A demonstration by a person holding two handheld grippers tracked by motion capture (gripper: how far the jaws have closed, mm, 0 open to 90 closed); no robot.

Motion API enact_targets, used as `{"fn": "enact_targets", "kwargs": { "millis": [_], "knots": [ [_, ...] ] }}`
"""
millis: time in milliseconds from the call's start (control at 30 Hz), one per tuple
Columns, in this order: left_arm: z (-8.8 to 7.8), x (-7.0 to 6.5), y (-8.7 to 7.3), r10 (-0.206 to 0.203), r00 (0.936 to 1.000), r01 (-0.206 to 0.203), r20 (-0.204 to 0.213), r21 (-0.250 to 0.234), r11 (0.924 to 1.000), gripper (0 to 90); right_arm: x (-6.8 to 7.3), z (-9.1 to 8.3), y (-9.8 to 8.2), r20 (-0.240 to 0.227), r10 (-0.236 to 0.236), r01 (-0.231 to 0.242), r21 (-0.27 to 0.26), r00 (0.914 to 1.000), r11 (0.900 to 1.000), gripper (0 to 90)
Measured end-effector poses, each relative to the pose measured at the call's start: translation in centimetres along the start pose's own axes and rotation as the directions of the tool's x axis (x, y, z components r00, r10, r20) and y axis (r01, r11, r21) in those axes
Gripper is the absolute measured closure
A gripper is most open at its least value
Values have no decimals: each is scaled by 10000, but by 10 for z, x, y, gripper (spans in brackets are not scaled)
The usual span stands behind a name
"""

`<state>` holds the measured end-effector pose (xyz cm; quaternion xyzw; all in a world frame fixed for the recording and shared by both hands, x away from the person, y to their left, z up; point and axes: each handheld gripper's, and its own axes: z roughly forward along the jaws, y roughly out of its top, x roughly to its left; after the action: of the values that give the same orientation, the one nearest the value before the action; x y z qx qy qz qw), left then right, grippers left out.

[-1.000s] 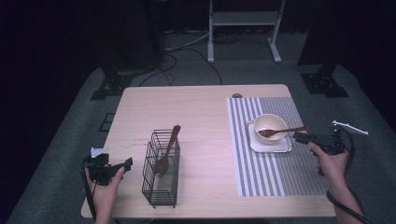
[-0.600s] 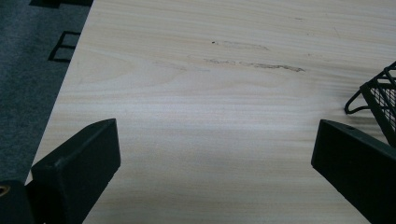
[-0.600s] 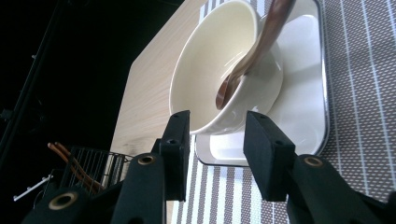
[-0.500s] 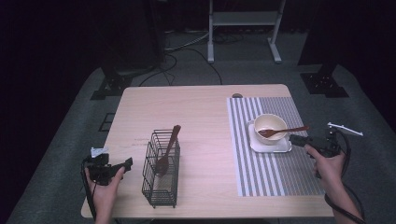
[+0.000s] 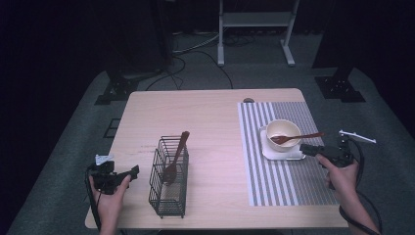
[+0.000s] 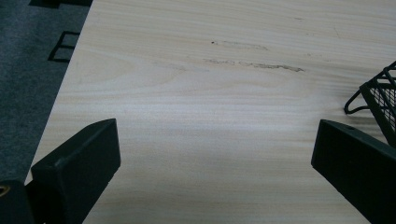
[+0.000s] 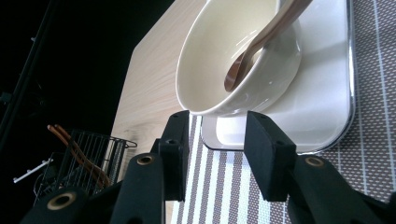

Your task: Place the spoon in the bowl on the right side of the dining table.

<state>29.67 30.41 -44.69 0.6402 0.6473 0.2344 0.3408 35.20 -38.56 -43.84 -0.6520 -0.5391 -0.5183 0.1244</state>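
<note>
A: Currently, right gripper (image 5: 307, 147) sits on the striped placemat (image 5: 286, 188), level, aimed at the white plate (image 5: 284, 152). In the right gripper view its jaws stand partly apart with a gap between them, tips just short of the plate's near edge and under the bowl (image 7: 233, 60). Nothing between the pads; not grasping.

B: Bowl contents?

A: One wooden spoon (image 5: 296, 137), its scoop end inside the bowl, handle resting over the rim and pointing toward the table's right edge. Bowl stands upright on the plate, plate on the placemat.

B: Left side?

A: Left gripper (image 5: 133, 171) held at the near left corner of the table (image 5: 205, 117), jaws spread wide, released. Left gripper view shows bare wood between the two jaws and a corner of the wire basket (image 6: 380, 100) just beyond the right-hand jaw, not touching it.

B: Basket?

A: Black wire basket, upright, left of centre, near the front edge. A second wooden spoon (image 5: 175, 159) leans inside, handle sticking out above the top. Well apart from the bowl.
</note>
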Motion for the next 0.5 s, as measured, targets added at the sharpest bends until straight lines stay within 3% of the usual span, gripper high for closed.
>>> {"fn": "enact_targets", "kwargs": {
  "millis": [500],
  "knots": [
    [0, 0, 0, 12, 10000, -12, -15, 20, 10000, 2, 8, 7, -9, -82, -360, 363, 337, 9993, 9988, 580]
  ]
}}
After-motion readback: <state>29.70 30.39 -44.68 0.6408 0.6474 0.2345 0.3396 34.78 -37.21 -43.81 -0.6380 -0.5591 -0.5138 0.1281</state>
